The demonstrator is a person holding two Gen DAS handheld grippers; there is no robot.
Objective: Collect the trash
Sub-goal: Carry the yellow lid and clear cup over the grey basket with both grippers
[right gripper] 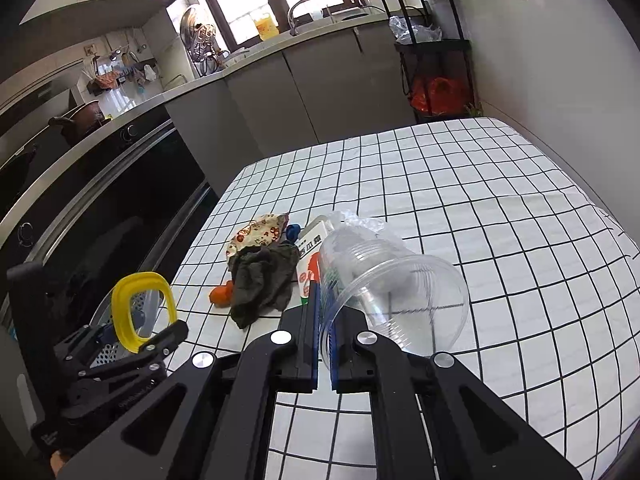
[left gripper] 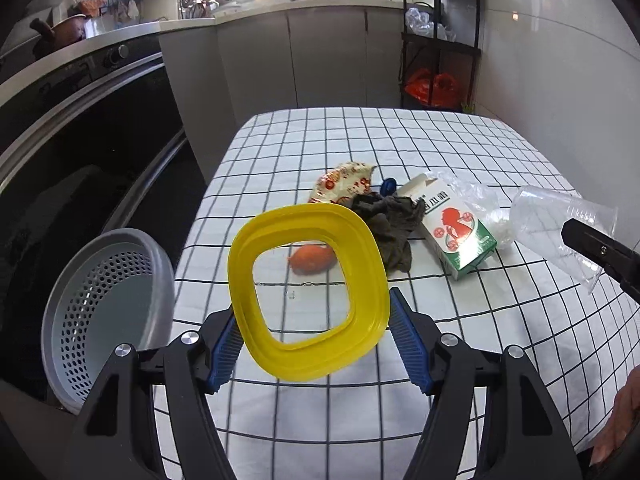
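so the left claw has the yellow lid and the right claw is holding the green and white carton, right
Not quite. The left claw does have the yellow lid, but the right claw is shut on the rim of the clear plastic cup, as the right wrist view shows. The green and white carton lies on the checked tablecloth, ungripped.

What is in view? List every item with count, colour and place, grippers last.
lid: 1, yellow rim, clear centre, in left gripper
plastic cup: 1, clear, in right gripper
waste basket: 1, grey, perforated, beside table's left edge
carton: 1, white, green, red, on table
rag: 1, dark olive, mid-table
peel: 1, orange, behind lid
wrapper: 1, patterned, beyond rag
tablecloth: 1, white, black grid
left gripper: black, blue pads
right gripper: black, blue pads
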